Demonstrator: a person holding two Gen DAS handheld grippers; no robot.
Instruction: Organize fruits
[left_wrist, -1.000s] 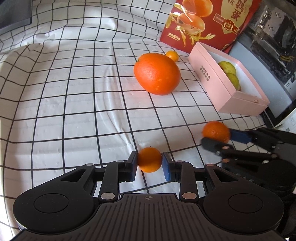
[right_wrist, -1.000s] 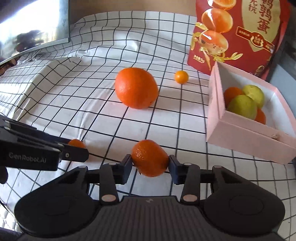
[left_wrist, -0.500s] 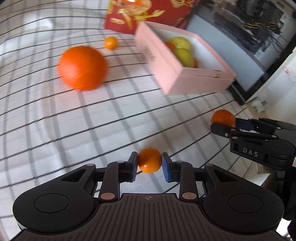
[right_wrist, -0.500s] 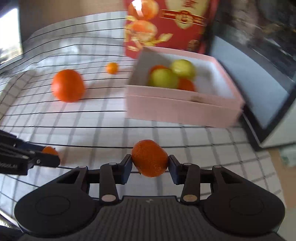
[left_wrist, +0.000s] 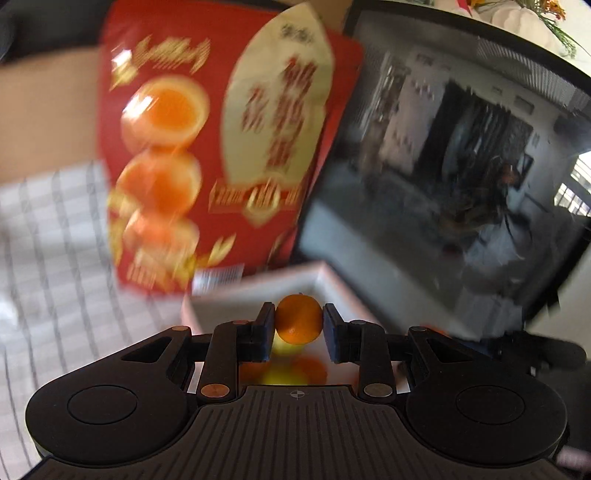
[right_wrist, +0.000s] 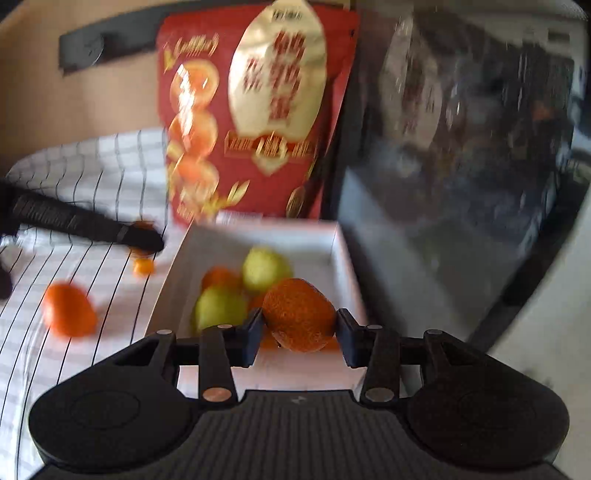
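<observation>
My left gripper (left_wrist: 299, 325) is shut on a small orange (left_wrist: 298, 318) and holds it above the pink box (left_wrist: 325, 275), where yellow and orange fruit show blurred below. My right gripper (right_wrist: 299, 325) is shut on a larger mandarin (right_wrist: 300, 314) over the pink box's (right_wrist: 341, 258) near end. Inside lie two green-yellow fruits (right_wrist: 264, 267) and oranges (right_wrist: 218, 277). A big orange (right_wrist: 68, 310) and a tiny orange (right_wrist: 143, 266) lie on the checked cloth (right_wrist: 92, 177) left of the box. The left gripper's finger (right_wrist: 88, 225) shows at the left in the right wrist view.
A red snack bag (right_wrist: 255, 110) stands upright behind the box; it also shows in the left wrist view (left_wrist: 221, 147). A dark glass screen (left_wrist: 443, 184) stands right of the box. The cloth's right edge lies near the box.
Both grippers have swung right and forward with their fruit, from over the cloth to above the pink box. The views are blurred by motion.
</observation>
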